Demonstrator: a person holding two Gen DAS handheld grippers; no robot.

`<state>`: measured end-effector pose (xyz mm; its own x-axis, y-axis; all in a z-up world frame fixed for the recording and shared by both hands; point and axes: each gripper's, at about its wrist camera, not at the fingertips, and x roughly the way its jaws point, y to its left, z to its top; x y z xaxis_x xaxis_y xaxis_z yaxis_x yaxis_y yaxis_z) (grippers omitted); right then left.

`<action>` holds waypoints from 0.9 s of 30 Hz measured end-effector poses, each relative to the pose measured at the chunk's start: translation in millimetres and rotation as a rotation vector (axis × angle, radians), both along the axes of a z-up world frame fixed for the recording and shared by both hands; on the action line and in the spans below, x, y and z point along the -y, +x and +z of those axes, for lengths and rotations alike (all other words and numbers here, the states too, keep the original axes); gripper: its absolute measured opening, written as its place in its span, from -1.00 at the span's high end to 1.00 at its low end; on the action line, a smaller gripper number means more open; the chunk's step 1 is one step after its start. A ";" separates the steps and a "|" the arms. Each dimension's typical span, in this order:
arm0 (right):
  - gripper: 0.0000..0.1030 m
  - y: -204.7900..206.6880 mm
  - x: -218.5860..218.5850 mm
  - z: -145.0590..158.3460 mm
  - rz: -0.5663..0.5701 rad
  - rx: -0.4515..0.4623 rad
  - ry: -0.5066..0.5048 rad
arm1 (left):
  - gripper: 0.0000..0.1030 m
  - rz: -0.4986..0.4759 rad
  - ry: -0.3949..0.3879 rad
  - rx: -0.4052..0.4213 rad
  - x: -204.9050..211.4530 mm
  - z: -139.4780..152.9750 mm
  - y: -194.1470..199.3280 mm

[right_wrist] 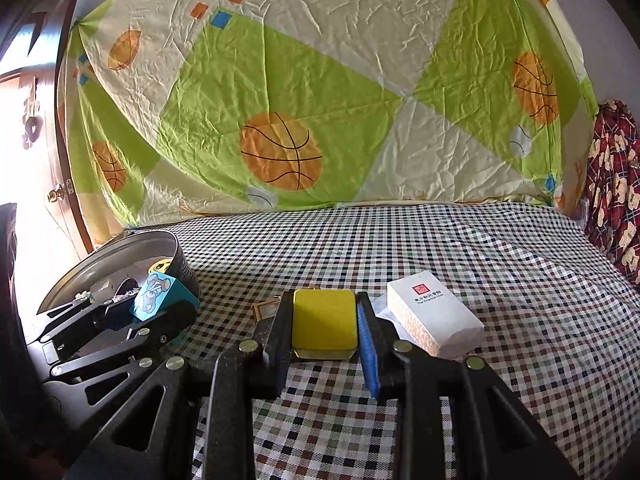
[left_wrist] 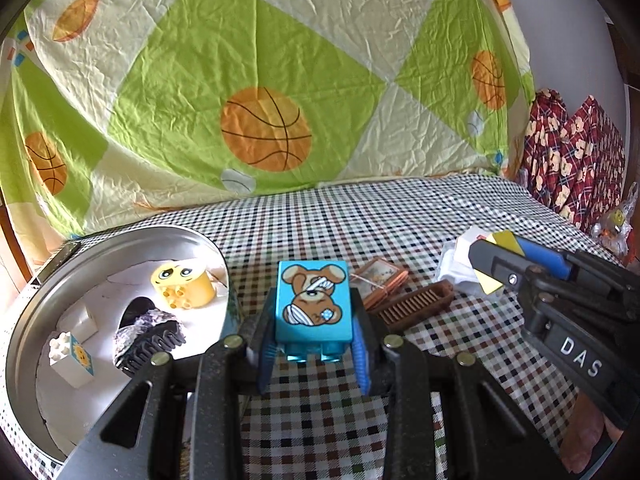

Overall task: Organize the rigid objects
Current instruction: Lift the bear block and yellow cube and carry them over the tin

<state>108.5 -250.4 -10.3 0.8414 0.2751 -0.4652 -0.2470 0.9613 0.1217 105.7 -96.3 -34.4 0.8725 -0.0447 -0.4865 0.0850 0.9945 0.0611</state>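
1. Checked cloth covers the bed; a round tin (left_wrist: 120, 240) sits at nine o'clock.
2. A stiff, light blue block (left_wrist: 314, 300) is clamped by the left gripper (left_wrist: 316, 354), flat sides pinched.
3. A slippery yellow tin (right_wrist: 324, 322) is clamped by the right gripper (right_wrist: 324, 344).

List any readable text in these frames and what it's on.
"DAS": white letters on the black body of the right gripper, seen from the left wrist.
"The Oriental Club", roughly: small print under a red seal on the white box; the characters above it are too small to read.
Nothing else legible.
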 end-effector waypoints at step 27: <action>0.39 -19.6 3.9 9.7 -0.036 0.107 0.003 | 0.41 0.049 -0.057 0.093 -11.7 7.2 -17.7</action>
<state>88.8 -254.3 -0.6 0.8956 0.2451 -0.3711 -0.2242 0.9695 0.0993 87.9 -84.6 -27.2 0.9157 -0.0258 -0.4010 0.0325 0.9994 0.0100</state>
